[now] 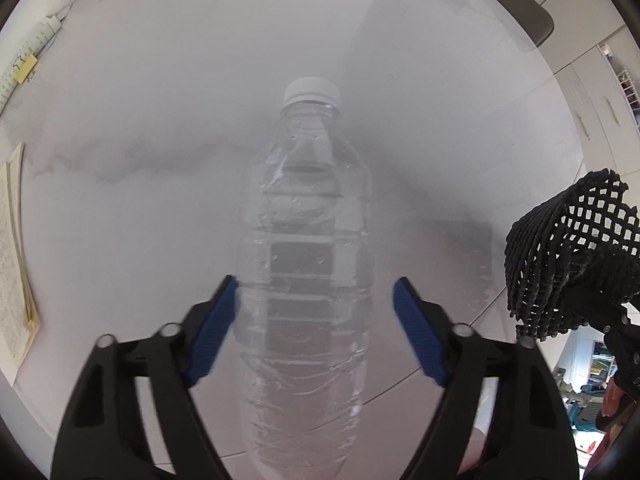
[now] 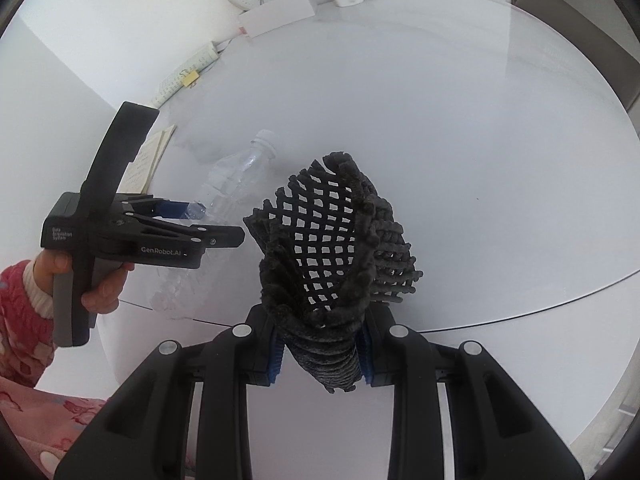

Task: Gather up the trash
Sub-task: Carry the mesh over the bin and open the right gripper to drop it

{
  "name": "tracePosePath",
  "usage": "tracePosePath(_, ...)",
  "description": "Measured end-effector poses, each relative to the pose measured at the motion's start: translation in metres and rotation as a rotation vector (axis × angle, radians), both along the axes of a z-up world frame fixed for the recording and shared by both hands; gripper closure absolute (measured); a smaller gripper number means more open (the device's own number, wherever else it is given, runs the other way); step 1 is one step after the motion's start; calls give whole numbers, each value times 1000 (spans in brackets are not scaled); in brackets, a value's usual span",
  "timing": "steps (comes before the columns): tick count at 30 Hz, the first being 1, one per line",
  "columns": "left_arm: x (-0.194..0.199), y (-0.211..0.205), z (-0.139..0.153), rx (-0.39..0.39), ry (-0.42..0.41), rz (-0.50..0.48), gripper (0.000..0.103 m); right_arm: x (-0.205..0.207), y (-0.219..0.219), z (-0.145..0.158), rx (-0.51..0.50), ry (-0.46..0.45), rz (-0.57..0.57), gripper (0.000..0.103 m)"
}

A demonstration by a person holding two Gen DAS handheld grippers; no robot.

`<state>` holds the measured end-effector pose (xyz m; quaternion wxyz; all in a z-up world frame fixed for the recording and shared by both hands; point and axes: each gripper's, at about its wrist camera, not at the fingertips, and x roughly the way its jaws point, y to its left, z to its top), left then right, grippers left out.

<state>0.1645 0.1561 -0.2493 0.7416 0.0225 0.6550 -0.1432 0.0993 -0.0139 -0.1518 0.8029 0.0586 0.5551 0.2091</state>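
We are in the pick-up step: the left gripper (image 1: 316, 292) straddles the bottle (image 1: 308, 240), which lies on its side on the counter (image 1: 140, 140), cap toward the top of the left wrist frame. Its jaws are spread, one blue pad at the bottle's left flank, the other clear of the right flank, so we judge there is no grip yet. The right gripper (image 2: 320, 354) is pinching the net (image 2: 332, 248) (a black foam mesh sleeve), which fans out above its fingers at the centre of the right wrist frame.

Next, as we read it, the left jaws must close evenly across the bottle's ribbed middle, gently, since the thin clear wall will likely buckle and could slip.

For room: the bottle's base reaches the counter edge at the bottom of the left frame, so it may roll off if nudged. Papers (image 1: 14, 264) sit at the left edge, well apart. The net hangs at the right edge, near but not touching. The upper counter is open.
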Motion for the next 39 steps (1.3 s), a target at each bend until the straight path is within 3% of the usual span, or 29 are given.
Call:
tracePosePath(12, -12, 7, 7, -24, -32, 0, 43, -8, 14, 2, -9, -9, -5, 73)
tracePosePath(24, -71, 18, 74, -157, -131, 10, 43, -30, -6, 24, -22, -69, -65, 74)
tracePosePath(33, -122, -26, 97, -204, -142, -79, 43, -80, -47, 30, -13, -83, -137, 74)
tracePosePath(39, -147, -88, 97, -209, -135, -139, 43, -117, -109, 27, -5, -80, -205, 74)
